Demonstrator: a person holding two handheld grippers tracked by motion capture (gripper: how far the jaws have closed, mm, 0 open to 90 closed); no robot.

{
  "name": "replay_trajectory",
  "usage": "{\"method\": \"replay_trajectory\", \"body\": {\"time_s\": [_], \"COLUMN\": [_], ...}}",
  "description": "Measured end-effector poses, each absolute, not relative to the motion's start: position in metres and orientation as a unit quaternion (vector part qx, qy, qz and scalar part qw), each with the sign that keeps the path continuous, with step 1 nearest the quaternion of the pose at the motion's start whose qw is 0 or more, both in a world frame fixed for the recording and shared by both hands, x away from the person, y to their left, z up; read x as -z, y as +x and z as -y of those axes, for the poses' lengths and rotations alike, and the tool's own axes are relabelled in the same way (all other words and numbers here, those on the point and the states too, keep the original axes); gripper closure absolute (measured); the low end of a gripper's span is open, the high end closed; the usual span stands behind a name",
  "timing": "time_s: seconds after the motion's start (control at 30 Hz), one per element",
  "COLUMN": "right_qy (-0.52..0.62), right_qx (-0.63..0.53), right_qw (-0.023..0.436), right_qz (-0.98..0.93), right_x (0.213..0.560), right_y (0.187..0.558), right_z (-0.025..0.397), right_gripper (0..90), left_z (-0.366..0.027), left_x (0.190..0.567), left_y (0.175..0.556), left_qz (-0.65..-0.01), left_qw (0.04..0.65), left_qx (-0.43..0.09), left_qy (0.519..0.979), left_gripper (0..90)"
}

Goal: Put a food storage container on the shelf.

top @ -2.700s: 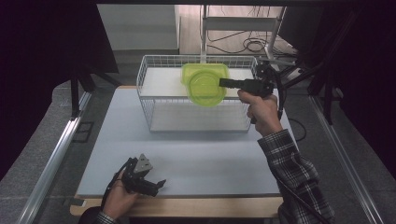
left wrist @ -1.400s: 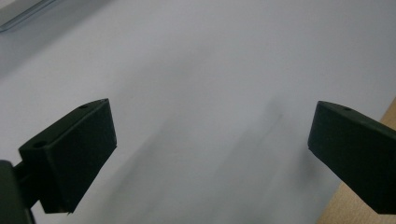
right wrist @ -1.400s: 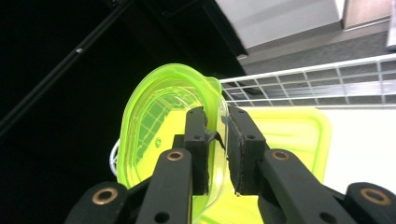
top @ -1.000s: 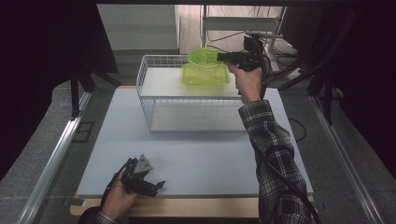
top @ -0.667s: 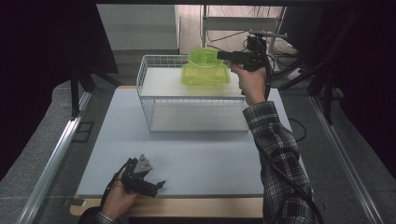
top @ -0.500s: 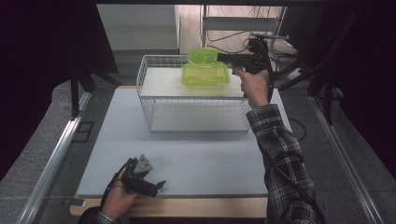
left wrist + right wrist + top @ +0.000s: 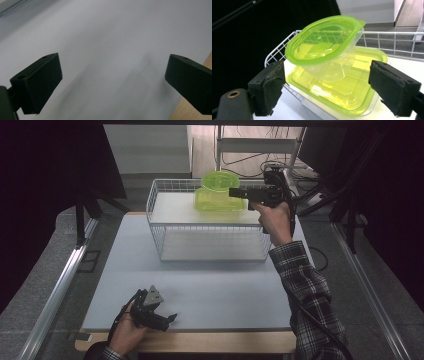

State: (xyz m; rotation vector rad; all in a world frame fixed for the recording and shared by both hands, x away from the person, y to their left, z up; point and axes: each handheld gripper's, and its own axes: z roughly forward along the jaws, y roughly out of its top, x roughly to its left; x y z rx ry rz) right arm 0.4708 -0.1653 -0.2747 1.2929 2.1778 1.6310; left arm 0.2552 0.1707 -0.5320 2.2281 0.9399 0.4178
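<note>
Containers in green plastic are what I am working with: a small oval tub (image 7: 325, 53) is sitting tilted on the lid of a larger rectangular box (image 7: 342, 92), both on top of the wire basket (image 7: 210, 227) at its far right end. I am holding the right gripper (image 7: 237, 193) just beside the tub with its jaws spread wide on either side and gripping nothing. The left gripper (image 7: 167, 317) is resting on the surface (image 7: 225, 290) well in front of the basket, jaws also wide apart and empty. My worry is the tilt: the tub's lid is leaning toward the gripper and its base seems to be meeting the box lid on one edge, so it could slide or topple off the basket if a jaw brushes it as I pull away. In the right gripper view the tub's long axis is running roughly across the gripper's line, from lower left to upper right, and the box's long side is lying along the basket's length.
</note>
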Motion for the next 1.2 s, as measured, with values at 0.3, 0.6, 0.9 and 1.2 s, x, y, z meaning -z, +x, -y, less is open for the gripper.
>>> {"method": "replay_trajectory", "body": {"time_s": [0.3,0.6,0.9,1.2], "right_qy": [0.404,0.39,0.372,0.361], "right_qx": [-0.53,-0.527,-0.52,-0.512], "right_qw": [0.078,0.087,0.095,0.102], "right_qz": [-0.742,-0.75,-0.762,-0.773], "right_x": [0.283,0.289,0.297,0.307], "right_y": [0.458,0.449,0.438,0.43], "right_z": [0.163,0.165,0.165,0.166], "right_gripper": [7.7,5.9,4.8,4.0], "left_z": [-0.171,-0.17,-0.17,-0.17], "left_x": [0.532,0.532,0.532,0.532], "left_y": [0.255,0.255,0.255,0.255], "left_qz": [-0.36,-0.358,-0.357,-0.358], "left_qw": [0.336,0.335,0.335,0.337], "left_qx": [-0.159,-0.159,-0.158,-0.156], "left_qy": [0.856,0.857,0.857,0.857], "left_gripper": [0.7,0.7,0.7,0.7]}}
